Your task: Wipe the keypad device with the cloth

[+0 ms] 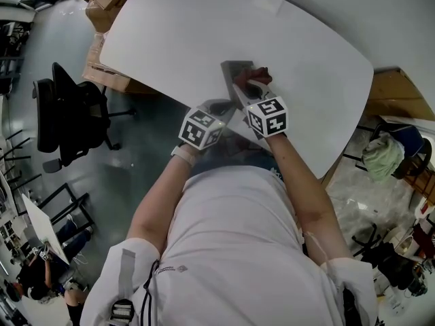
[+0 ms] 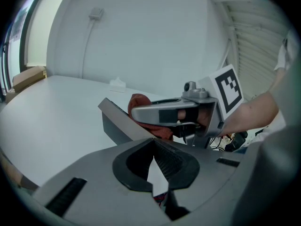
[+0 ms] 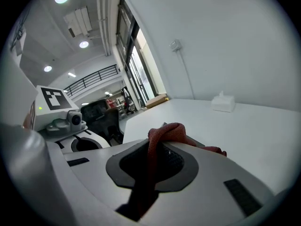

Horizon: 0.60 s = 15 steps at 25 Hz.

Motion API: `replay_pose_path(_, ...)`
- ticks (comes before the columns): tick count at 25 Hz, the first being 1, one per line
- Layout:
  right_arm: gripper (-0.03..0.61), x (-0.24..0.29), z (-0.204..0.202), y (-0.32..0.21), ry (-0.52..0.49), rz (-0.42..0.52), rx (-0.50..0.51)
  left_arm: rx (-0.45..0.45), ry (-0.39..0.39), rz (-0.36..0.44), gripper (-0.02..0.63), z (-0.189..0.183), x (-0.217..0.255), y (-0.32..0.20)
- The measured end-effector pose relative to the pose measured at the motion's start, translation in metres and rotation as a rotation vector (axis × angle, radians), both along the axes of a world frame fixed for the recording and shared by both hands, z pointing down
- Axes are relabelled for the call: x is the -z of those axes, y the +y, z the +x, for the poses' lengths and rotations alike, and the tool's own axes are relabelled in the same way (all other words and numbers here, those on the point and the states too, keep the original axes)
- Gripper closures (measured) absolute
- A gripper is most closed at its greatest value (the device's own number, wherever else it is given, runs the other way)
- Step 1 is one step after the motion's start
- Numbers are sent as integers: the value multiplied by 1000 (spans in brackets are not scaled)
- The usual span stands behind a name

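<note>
The grey keypad device (image 1: 233,73) lies on the white table (image 1: 204,32) close to its near edge. My right gripper (image 1: 253,88) is shut on a red cloth (image 1: 256,75) and holds it down on the device's top. In the right gripper view the cloth (image 3: 164,133) runs between the pads of the right gripper (image 3: 157,147). My left gripper (image 1: 219,107) is at the device's near end. In its own view the left gripper (image 2: 154,147) is closed on the edge of the grey slab (image 2: 115,119), with the cloth (image 2: 141,102) beyond it.
A small white box (image 3: 223,101) sits far back on the table. To the left, on the floor, stand a black office chair (image 1: 64,117) and cardboard boxes (image 1: 102,9). More boxes and clutter lie off the table's right end (image 1: 394,148).
</note>
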State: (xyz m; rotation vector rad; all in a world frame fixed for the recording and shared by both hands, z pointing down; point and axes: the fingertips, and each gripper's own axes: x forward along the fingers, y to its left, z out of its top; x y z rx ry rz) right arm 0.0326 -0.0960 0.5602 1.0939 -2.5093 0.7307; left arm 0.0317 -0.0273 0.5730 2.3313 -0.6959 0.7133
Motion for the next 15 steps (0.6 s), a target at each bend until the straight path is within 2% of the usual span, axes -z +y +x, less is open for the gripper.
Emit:
replay_pose_path(7,523,-1,4,0,-40,29,-63,0,13,4,603,1,0,-1)
replay_pose_path(15,524,-21,21,-4,-64,-78,-105,1,-2,0,603,-3,-6,0)
